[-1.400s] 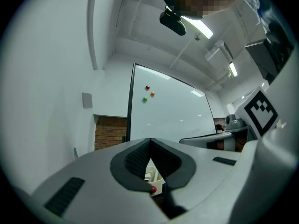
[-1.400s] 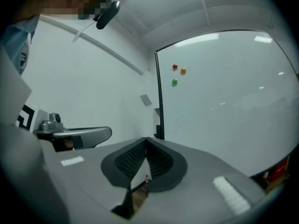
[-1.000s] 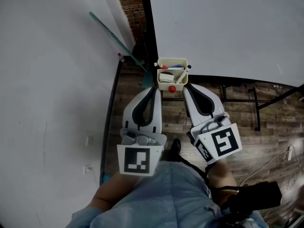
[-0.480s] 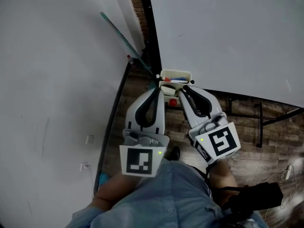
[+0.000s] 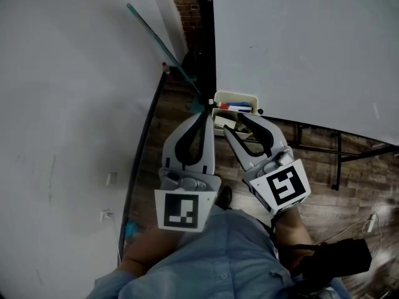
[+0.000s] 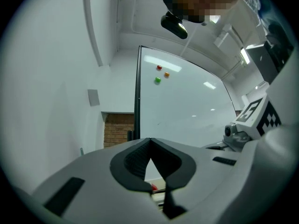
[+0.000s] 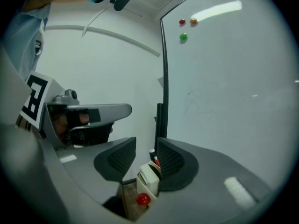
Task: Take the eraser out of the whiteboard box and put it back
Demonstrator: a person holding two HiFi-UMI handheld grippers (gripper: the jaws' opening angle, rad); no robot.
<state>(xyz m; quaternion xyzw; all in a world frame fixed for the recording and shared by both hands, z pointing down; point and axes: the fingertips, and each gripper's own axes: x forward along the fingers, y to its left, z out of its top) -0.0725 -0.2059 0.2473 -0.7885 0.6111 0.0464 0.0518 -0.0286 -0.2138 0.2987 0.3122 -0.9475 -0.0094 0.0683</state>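
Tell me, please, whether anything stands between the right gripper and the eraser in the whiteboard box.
Nothing visible does. The right gripper has jaws that have just been opening and stand apart, empty; the eraser sits in the whiteboard box straight ahead of their gap, markers behind it.

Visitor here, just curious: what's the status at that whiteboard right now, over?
Left gripper shut, empty. Right gripper open, jaws just been opening, nothing gripped. Eraser in whiteboard box, just ahead of right jaws. Markers share the box; approach looks clear.
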